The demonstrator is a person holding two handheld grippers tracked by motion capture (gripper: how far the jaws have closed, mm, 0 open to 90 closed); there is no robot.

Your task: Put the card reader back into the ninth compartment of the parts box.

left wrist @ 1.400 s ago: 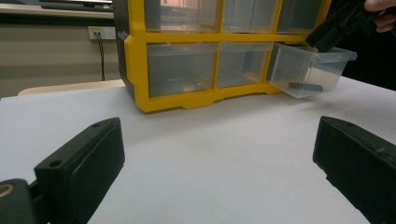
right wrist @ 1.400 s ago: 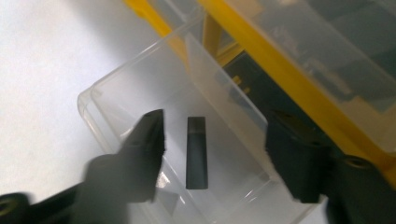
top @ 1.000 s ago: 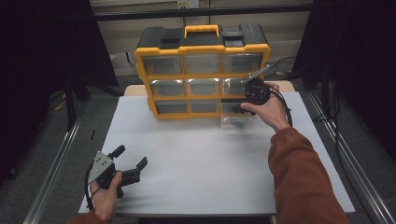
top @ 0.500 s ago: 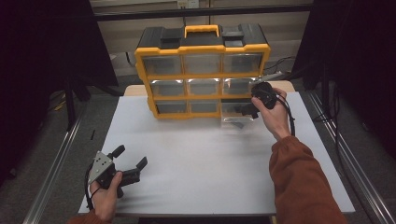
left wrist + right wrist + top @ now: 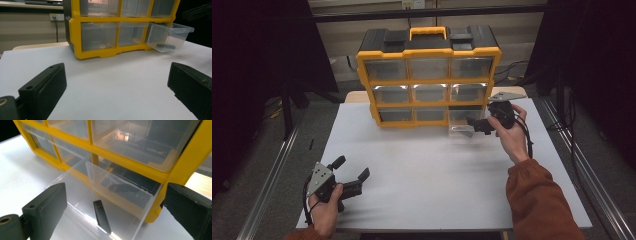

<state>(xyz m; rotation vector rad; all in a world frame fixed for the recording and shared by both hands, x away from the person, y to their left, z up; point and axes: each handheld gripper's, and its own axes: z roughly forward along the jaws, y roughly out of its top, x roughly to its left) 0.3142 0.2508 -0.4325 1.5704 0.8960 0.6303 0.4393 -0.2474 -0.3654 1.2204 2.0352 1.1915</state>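
Clearly pulled out, the clear drawer juts from the yellow organizer's bottom right slot near the desk's far edge — a small dark stick lies inside, its identity hard to make out. Just before it the right gripper has just been opening, jaws wide with nothing pinched, while the left gripper rests spread apart at the near left corner.

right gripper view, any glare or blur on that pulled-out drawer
Right gripper view: the clear drawer catches a bright glint along its lower front edge, while the small dark stick inside stays sharp. High view: the drawer looks smeared and pale beside the right gripper.
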